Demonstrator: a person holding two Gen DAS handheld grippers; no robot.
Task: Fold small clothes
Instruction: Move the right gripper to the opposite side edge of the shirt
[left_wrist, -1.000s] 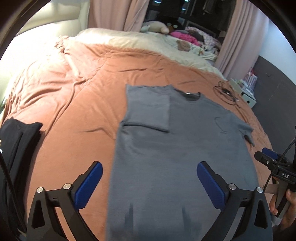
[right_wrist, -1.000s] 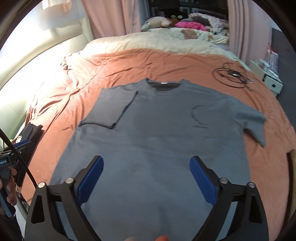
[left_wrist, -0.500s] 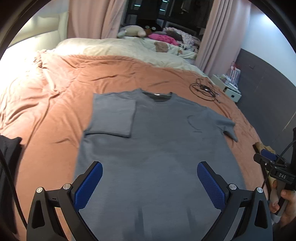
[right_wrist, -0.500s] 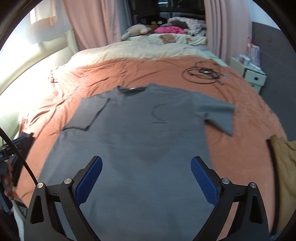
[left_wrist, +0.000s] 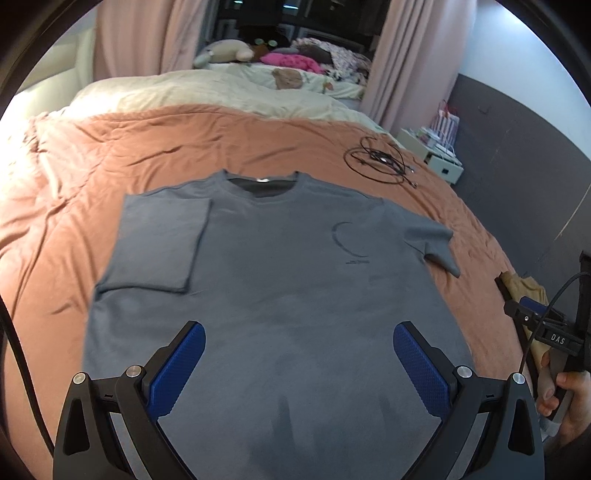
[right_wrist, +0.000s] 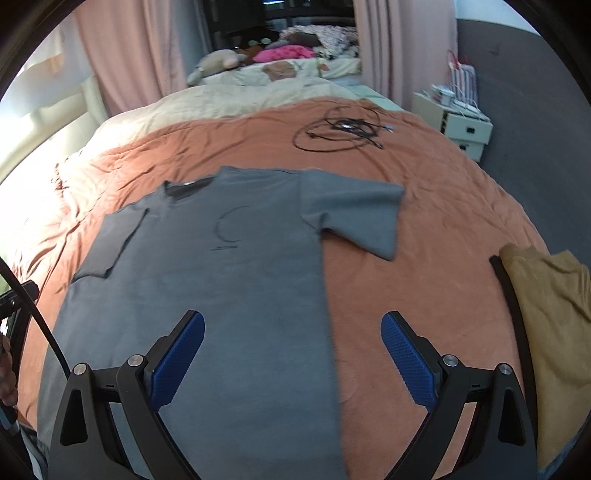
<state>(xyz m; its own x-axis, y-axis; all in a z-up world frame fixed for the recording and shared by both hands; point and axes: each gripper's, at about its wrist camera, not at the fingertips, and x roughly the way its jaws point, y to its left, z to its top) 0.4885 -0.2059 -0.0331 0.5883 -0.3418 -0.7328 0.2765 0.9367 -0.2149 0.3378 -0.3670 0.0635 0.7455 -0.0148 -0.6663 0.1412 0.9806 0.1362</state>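
Wide bed under a rust-orange cotton bedspread, cream duvet beyond, pink curtains behind. Flat across the spread, front up: a grey short-sleeved cotton T-shirt, left sleeve already folded in, right sleeve still spread out. Probably mid-fold, second sleeve next; calls for a pinch at the sleeve edge and a carry inward. Mustard-yellow folded garment at the right edge. Coiled black cable well apart. Left gripper and right gripper both spread wide, empty, hovering over the hem.
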